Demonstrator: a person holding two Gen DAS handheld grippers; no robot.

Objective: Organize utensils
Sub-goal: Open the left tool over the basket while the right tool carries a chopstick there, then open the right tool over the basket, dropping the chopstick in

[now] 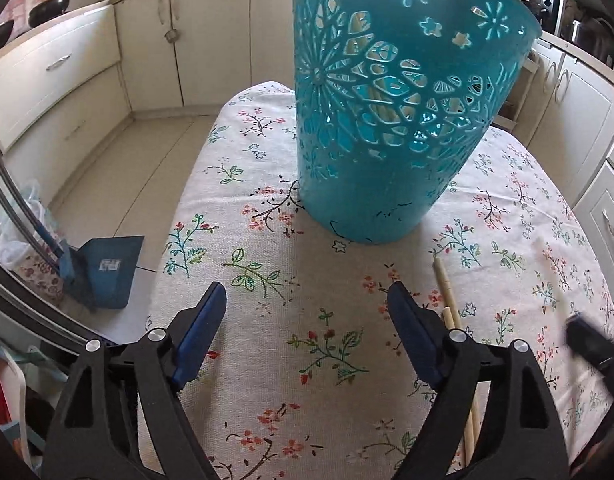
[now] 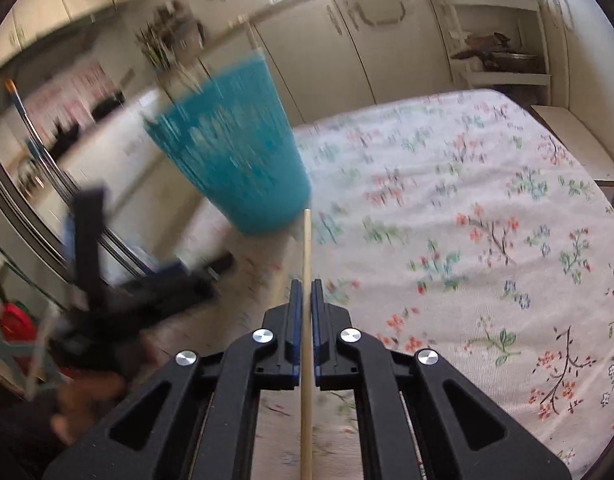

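A tall teal cut-out holder [image 1: 395, 120] stands on the flowered tablecloth [image 1: 307, 340], with pale wooden sticks showing inside it. My left gripper [image 1: 307, 300] is open and empty, a little short of the holder. Two wooden chopsticks [image 1: 451, 300] lie on the cloth beside its right finger. My right gripper [image 2: 306, 292] is shut on a wooden chopstick [image 2: 306, 248] that points toward the blurred holder [image 2: 235, 160]. The left gripper [image 2: 87, 240] shows blurred at the left of the right wrist view. The right gripper [image 1: 591, 344] shows blurred at the right edge of the left wrist view.
Cream kitchen cabinets [image 1: 211, 40] surround the table. A blue dustpan [image 1: 103, 272] stands on the floor at the left. A frying pan [image 1: 51, 10] sits on the far counter. An open shelf unit [image 2: 499, 40] stands behind the table.
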